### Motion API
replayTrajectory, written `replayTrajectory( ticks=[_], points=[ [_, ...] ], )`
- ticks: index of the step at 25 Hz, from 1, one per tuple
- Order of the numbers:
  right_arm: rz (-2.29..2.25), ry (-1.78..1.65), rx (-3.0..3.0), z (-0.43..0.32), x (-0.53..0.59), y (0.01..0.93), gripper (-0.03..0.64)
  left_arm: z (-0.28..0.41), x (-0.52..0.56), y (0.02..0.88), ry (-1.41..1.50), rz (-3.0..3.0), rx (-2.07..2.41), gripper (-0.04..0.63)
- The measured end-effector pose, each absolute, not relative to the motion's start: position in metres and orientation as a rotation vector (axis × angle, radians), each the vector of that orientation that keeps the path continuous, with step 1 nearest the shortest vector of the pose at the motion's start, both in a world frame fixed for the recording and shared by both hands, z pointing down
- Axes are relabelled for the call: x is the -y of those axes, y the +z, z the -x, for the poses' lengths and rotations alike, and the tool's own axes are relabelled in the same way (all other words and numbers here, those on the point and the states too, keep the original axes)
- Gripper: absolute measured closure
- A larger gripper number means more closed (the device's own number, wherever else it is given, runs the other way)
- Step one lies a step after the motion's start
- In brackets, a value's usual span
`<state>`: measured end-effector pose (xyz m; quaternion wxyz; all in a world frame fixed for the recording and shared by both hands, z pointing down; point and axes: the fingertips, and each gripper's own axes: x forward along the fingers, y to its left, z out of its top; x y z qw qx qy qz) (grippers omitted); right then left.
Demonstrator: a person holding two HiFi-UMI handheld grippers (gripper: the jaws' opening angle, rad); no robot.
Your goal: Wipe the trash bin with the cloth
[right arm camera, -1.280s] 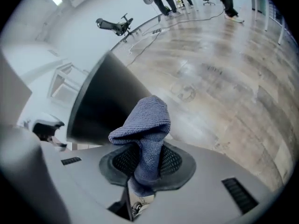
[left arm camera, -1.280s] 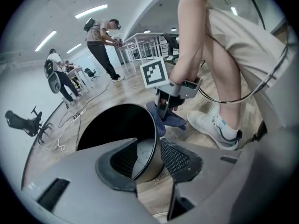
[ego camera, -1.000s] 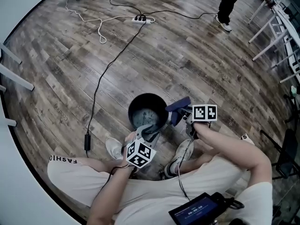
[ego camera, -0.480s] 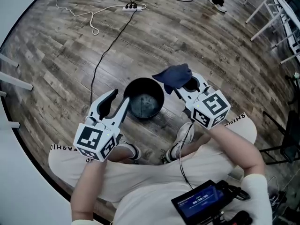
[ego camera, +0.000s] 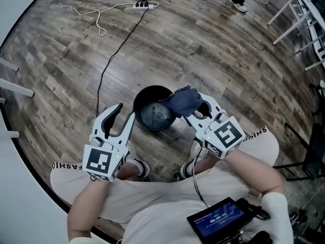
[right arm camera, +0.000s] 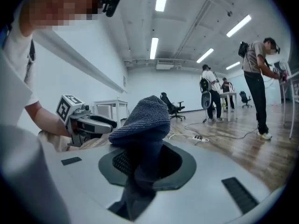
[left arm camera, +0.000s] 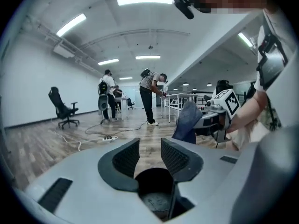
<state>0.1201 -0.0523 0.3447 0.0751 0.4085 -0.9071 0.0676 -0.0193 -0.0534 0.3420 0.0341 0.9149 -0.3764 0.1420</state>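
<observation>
A round black trash bin point(ego camera: 152, 111) stands on the wood floor in front of my feet, its inside grey and smeared. A dark blue cloth point(ego camera: 183, 101) hangs bunched over the bin's right rim, and my right gripper point(ego camera: 195, 108) is shut on it. In the right gripper view the cloth point(right arm camera: 142, 125) fills the space between the jaws of the right gripper point(right arm camera: 145, 157). My left gripper point(ego camera: 127, 112) is open and holds nothing, just left of the bin and apart from it. In the left gripper view, the bin point(left arm camera: 156, 190) shows below the spread jaws of the left gripper point(left arm camera: 148, 148).
A black cable point(ego camera: 109, 60) runs across the floor to a power strip point(ego camera: 142, 5) at the back. White table legs point(ego camera: 299, 14) stand at the far right. My shoes point(ego camera: 134, 165) sit just behind the bin. People point(left arm camera: 149, 97) and an office chair point(left arm camera: 63, 108) are far off.
My left gripper has come away from the bin's near rim and moved to the bin's left. The right gripper lifted the cloth, then brought it back over the bin's right rim.
</observation>
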Motion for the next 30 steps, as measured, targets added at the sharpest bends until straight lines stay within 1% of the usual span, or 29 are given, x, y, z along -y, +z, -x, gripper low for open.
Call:
replayTrajectory(
  ticks=[2,4,8,12,17,20,25,30],
  points=[
    [-1.201,0.370,2.696,-0.115,0.053,0.358,0.532,0.013,0.052,0.354,0.422,-2.785,1.119,0.442],
    [-1.171,0.467,2.692,-0.107,0.053,0.366,0.532,0.008,0.050,0.359,0.428,-2.780,1.103,0.443],
    [-1.137,0.510,2.700,-0.098,0.053,0.373,0.532,0.004,0.042,0.369,0.480,-2.817,1.083,0.443],
    [-1.147,0.523,2.657,-0.105,0.051,0.389,0.532,0.002,0.039,0.394,0.616,-2.865,1.057,0.443],
    [-1.166,0.713,2.637,-0.113,0.049,0.405,0.534,0.004,0.038,0.426,0.746,-2.871,1.000,0.443],
    [-1.160,0.762,2.636,-0.115,0.050,0.407,0.534,-0.001,0.036,0.432,0.753,-2.866,0.953,0.443],
    [-1.117,0.726,2.641,-0.111,0.048,0.409,0.534,-0.008,0.027,0.439,0.803,-2.891,0.912,0.443],
    [-1.062,0.860,2.652,-0.105,0.045,0.419,0.534,-0.009,0.021,0.445,0.839,-2.902,0.896,0.443]
  ],
)
